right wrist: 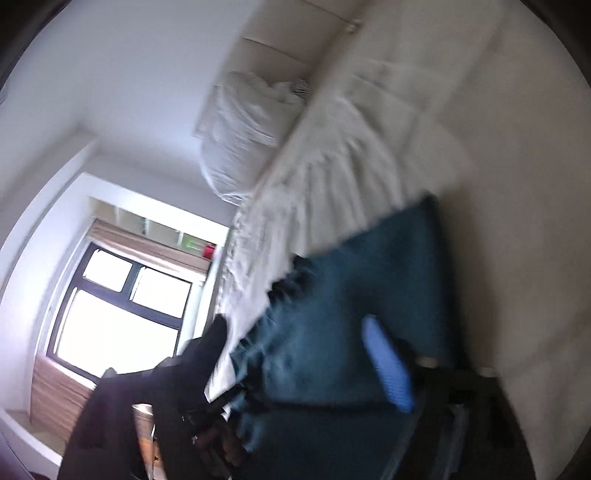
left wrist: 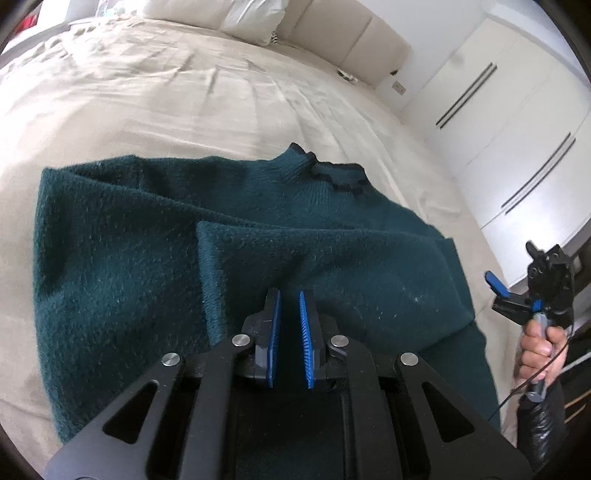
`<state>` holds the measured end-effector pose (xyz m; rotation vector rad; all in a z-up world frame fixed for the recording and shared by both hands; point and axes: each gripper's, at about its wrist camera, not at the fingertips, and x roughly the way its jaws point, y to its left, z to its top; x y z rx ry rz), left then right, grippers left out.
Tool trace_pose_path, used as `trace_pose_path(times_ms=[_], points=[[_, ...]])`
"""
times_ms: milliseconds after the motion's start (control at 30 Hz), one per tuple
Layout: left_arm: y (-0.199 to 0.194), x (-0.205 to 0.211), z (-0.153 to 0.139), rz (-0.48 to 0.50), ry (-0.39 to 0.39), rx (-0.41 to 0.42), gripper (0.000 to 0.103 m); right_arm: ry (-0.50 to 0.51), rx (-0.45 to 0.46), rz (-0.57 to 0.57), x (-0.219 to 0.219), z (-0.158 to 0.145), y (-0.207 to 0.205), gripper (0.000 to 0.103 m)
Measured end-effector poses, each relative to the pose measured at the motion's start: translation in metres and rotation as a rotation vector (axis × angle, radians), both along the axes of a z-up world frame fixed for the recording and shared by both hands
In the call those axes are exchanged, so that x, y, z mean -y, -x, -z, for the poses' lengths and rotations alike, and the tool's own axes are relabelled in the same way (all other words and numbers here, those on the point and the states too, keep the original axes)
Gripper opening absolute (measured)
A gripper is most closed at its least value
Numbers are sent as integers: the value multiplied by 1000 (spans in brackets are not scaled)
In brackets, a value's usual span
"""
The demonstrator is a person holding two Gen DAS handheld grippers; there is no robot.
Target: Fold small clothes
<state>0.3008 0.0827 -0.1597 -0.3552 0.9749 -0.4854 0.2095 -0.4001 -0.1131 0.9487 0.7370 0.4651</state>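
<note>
A dark green fleece sweater (left wrist: pixel 147 251) lies on the beige bed (left wrist: pixel 147 92), collar (left wrist: pixel 332 173) toward the headboard, with one side folded over the middle. My left gripper (left wrist: pixel 290 299) hovers just above the folded part, its blue pads a small gap apart and nothing between them. My right gripper (left wrist: pixel 496 291) is held in a hand off the bed's right edge, clear of the sweater, jaws apart. In the blurred, tilted right wrist view the sweater (right wrist: pixel 332 314) fills the lower middle and one blue fingertip (right wrist: pixel 388 365) shows over it.
White pillows (left wrist: pixel 221 14) and a padded headboard (left wrist: pixel 351 40) are at the far end of the bed. White wardrobe doors (left wrist: pixel 517 129) stand on the right. The right wrist view shows a window (right wrist: pixel 110 314) and a pillow (right wrist: pixel 243 136).
</note>
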Motion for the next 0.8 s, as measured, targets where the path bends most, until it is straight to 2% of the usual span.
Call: trace_pose_path(times_ms=[67,100,133,167,233,300,433,500,567,600,633,800], points=[[2,-2,-1,-7,6,1,11,10,-12,-16,-6,7,-18,91],[6,-5,-3,-13,-1,2,11,47,-85,0,-7,21,-25,89],[10,-7,-5,-17,-5,4,11,78,-157,9,-10,35,-27,82],[15,-11,-8,-21,-9,8,11,73,-186,3,-10,49,-23,72],[28,-22,-13,-38,-24,7,11,73,-122,23,-6,52,1,70],[51,-39,-20,-72,-32,0,11,44,-119,32,0,50,30,70],[112,-76,-37,-141,-5,-14,13,113,-119,54,8,23,105,78],[144,-88,-43,-162,-3,-15,27,142,-105,42,12,9,141,80],[178,-100,-45,-199,10,-23,77,202,-101,31,14,0,167,80],[198,-107,-45,-228,19,-24,82,248,-93,24,12,-6,183,81],[217,-112,-44,-239,26,-29,83,276,-89,22,13,-8,198,81],[276,-114,-26,-193,32,-127,83,354,-91,19,10,-14,250,83]])
